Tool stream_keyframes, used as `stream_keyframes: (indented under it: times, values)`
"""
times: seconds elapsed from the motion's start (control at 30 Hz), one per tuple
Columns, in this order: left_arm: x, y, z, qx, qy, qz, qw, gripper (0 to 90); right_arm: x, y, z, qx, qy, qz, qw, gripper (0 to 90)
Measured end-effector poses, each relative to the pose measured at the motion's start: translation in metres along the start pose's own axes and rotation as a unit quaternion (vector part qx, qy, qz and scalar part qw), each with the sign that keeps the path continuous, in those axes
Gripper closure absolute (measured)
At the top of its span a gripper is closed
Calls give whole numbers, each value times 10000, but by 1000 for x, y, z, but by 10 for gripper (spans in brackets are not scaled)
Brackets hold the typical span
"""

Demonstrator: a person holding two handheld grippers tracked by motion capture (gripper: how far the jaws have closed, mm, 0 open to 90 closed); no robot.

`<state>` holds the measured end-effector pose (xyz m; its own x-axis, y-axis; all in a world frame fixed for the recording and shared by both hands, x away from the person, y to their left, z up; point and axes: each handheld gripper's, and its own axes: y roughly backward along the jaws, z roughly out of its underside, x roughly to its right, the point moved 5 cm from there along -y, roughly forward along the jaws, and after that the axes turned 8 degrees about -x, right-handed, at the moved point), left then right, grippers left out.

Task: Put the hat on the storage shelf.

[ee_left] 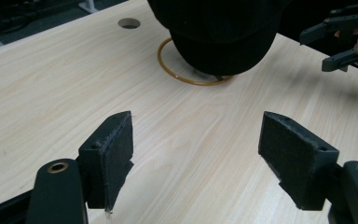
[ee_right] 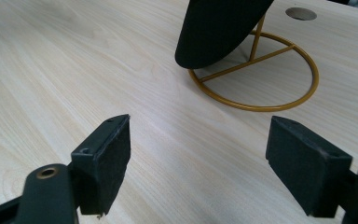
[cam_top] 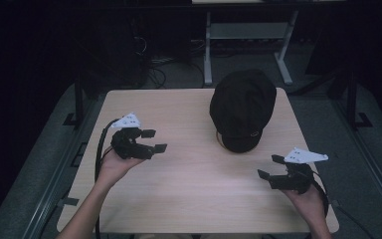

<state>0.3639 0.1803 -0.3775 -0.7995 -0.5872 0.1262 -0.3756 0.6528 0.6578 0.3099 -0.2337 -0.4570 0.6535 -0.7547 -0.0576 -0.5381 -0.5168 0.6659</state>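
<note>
A black cloth cap [cam_top: 242,107] on a gold wire stand [ee_right: 261,93] sat upper centre, between and beyond the left tongs [cam_top: 154,141] and right tongs [cam_top: 271,167], both wide and empty.

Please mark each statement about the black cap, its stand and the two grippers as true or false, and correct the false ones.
1. The black cap sits on a gold wire stand. True.
2. The left gripper is shut on the cap's brim. False: it is open, with bare table between its fingers, apart from the cap.
3. The right gripper is open and holds nothing. True.
4. The stand has a square base. False: its base is a round ring with a crossbar.
5. The cap lies flat on the table. False: the stand holds it above the wood.
</note>
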Motion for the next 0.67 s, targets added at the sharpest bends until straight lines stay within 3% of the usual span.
stream_keyframes:
  times: [0.33,0.57,0.67]
  values:
    - [3,-5,24,-55,2,-108,9999,240,1,-1,3,-45,-40,-10,10000,217]
    - [6,-12,52,120,148,-202,9996,238,0,-3,7,-68,-85,-33,9999,217]
    - [8,-15,63,58,131,-290,9995,230,0,-4,7,-72,-77,-69,9999,216]
